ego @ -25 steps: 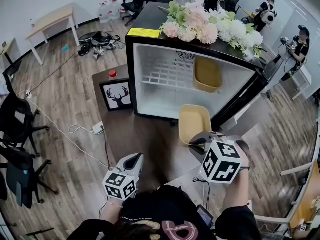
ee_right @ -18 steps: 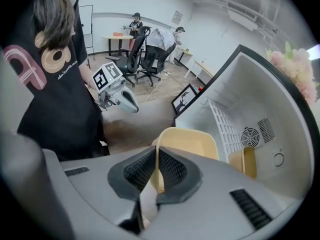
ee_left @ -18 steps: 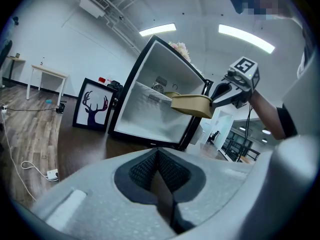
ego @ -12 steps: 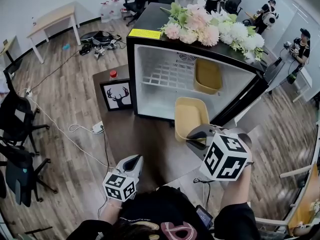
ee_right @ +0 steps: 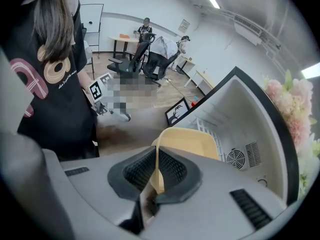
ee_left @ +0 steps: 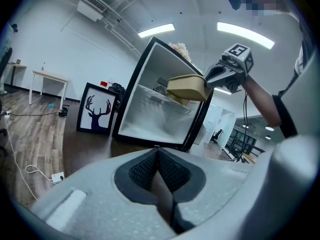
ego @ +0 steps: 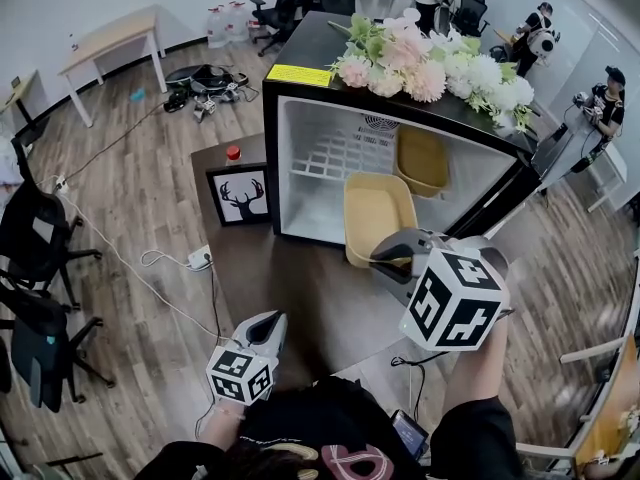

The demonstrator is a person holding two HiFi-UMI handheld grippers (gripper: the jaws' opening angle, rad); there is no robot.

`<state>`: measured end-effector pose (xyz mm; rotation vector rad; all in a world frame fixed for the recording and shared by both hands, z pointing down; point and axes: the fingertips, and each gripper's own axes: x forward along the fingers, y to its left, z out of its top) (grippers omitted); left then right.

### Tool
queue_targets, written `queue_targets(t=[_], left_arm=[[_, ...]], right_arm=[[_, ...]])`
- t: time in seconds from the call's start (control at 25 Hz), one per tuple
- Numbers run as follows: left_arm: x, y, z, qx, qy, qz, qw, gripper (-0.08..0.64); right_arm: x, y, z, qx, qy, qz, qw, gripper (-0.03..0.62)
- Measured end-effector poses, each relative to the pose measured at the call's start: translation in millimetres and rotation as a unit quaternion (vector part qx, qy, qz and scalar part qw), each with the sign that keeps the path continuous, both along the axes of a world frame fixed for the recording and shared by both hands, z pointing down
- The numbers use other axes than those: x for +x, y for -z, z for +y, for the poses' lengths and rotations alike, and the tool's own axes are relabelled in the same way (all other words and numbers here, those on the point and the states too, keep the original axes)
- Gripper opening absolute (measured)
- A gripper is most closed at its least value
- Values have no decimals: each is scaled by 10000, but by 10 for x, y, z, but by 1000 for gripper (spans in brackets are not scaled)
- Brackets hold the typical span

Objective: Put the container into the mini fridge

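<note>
A shallow yellow container (ego: 375, 213) hangs tilted in front of the open mini fridge (ego: 330, 158), its far end at the fridge mouth. My right gripper (ego: 392, 258) is shut on the container's near rim; in the right gripper view the rim (ee_right: 159, 169) sits pinched between the pads. The left gripper view shows the container (ee_left: 186, 88) held up before the fridge (ee_left: 150, 114). A second yellow container (ego: 420, 158) leans inside the fridge at the right. My left gripper (ego: 262, 330) is low at the table's near edge, shut and empty.
Pink and white flowers (ego: 430, 58) lie on top of the fridge. A framed deer picture (ego: 240, 193) and a red-capped bottle (ego: 232, 152) stand left of it. Office chairs (ego: 35, 258) and a floor cable (ego: 160, 268) are at the left. People stand at the back right.
My right gripper has risen and moved forward with the container, bringing it from the table in front of the fridge up to the opening. The left gripper has stayed put.
</note>
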<state>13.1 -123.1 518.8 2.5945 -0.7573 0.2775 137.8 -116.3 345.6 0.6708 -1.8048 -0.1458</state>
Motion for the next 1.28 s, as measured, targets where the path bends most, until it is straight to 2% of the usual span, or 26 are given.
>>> queue_targets(t=[1.04, 1.28], left_arm=[[-475, 19, -429, 16, 798, -99, 9968, 9], [-570, -54, -481, -85, 968, -101, 9952, 9]], right_arm=[[24, 48, -912, 201, 240, 83, 9995, 26], [55, -23, -1071, 163, 245, 147, 9995, 26]])
